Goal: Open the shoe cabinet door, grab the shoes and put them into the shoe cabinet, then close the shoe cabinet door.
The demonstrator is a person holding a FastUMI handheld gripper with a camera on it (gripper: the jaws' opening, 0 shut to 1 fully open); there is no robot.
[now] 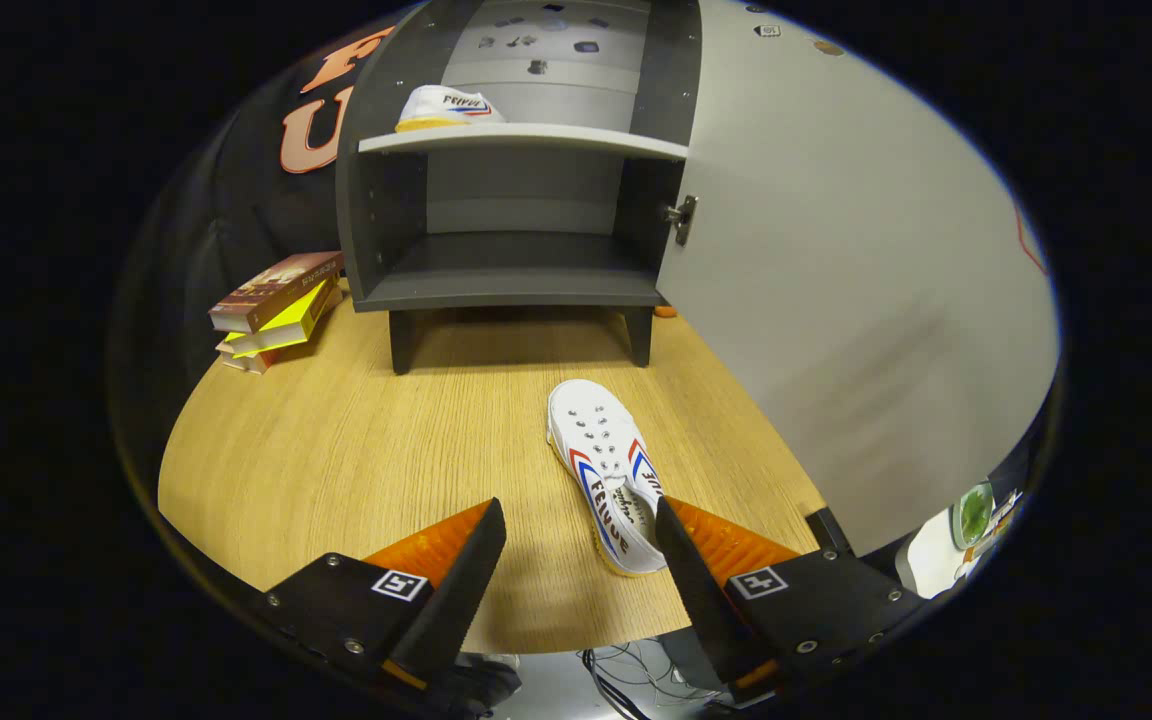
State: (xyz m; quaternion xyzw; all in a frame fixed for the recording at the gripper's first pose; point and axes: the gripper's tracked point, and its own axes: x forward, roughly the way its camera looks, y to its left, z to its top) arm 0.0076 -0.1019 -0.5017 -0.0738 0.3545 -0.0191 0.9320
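Hand-held gripper [581, 560] wide open, empty; white shoe [608, 470] lengthwise ahead, toe toward the open shoe cabinet [516, 285].

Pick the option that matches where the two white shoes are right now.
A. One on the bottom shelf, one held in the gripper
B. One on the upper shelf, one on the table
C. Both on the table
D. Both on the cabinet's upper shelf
B: one white shoe lies on the cabinet's upper shelf, the other shoe lies on the wooden table by the right finger of the open gripper, with the cabinet door open.
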